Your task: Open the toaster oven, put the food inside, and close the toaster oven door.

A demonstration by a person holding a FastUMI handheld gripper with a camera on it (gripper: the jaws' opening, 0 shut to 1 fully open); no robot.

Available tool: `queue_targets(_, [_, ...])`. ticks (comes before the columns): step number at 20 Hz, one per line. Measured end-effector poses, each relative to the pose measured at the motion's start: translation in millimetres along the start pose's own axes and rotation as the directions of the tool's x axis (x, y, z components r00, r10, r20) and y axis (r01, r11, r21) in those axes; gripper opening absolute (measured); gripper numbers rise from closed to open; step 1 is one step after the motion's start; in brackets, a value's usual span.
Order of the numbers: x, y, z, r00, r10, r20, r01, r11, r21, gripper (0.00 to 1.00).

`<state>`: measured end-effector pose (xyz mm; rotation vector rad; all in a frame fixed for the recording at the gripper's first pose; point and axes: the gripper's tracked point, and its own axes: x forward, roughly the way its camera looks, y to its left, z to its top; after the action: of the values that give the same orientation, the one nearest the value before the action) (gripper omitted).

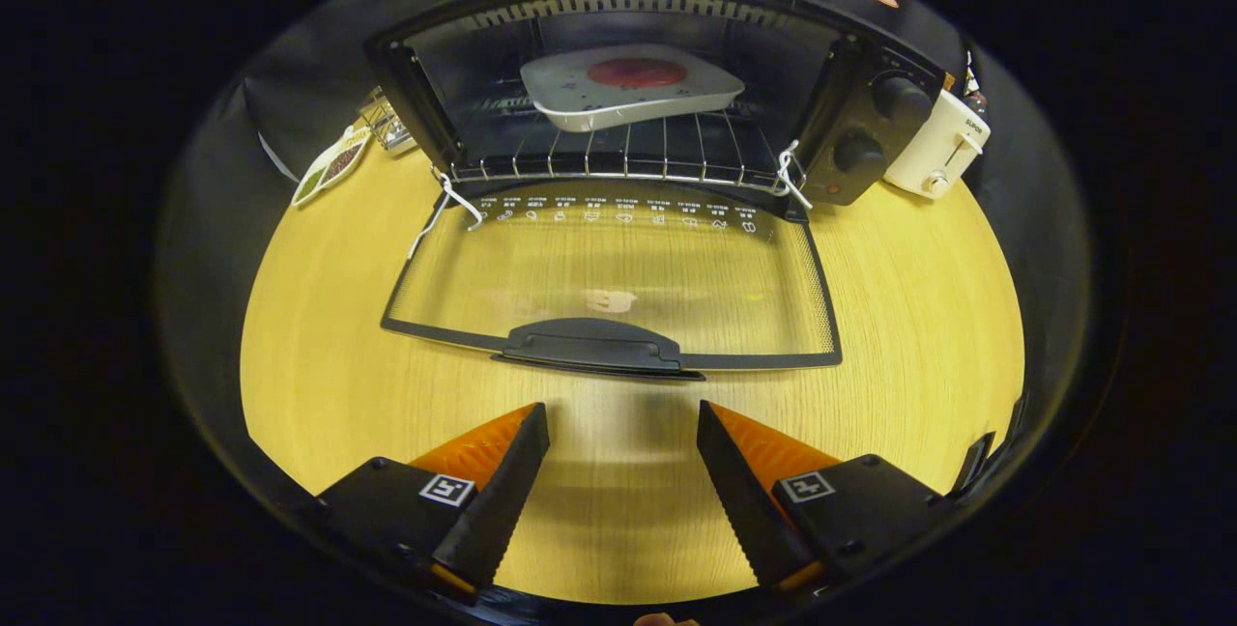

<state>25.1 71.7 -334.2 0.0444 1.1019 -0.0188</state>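
Food (636, 72) sits inside the toaster oven (628, 95), beyond the parted gripper (623, 413).

plate (633, 90) on rack (618, 160) inside toaster oven (850, 114)

A light wooden tabletop (918, 317) is backed by black cloth (300, 95). A white toaster (942, 155) is seen at two o'clock, a wire rack (387, 124) at ten o'clock.

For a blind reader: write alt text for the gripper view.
An open toaster oven holds a plate of food on its rack, its glass door folded down onto the wooden table. The hand-held gripper is open, just short of the door handle.
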Motion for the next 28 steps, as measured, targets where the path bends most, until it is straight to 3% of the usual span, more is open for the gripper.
queue_targets(6, [16.0, 4.9, 9.4, 0.999, -0.022, -0.025, 0.024, 0.995, 0.094, 0.99])
queue_targets(16, [-10.6, 4.1, 18.8, 1.000, 0.008, -0.019, -0.007, 0.999, 0.044, 0.98])
queue_targets(24, [-60.6, 3.5, 51.9, 0.993, 0.018, 0.119, -0.018, 1.000, -0.005, 0.98])
queue_targets(28, [-95.3, -0.5, 96.7, 0.958, 0.026, 0.285, -0.029, 1.000, 0.005, 0.99])
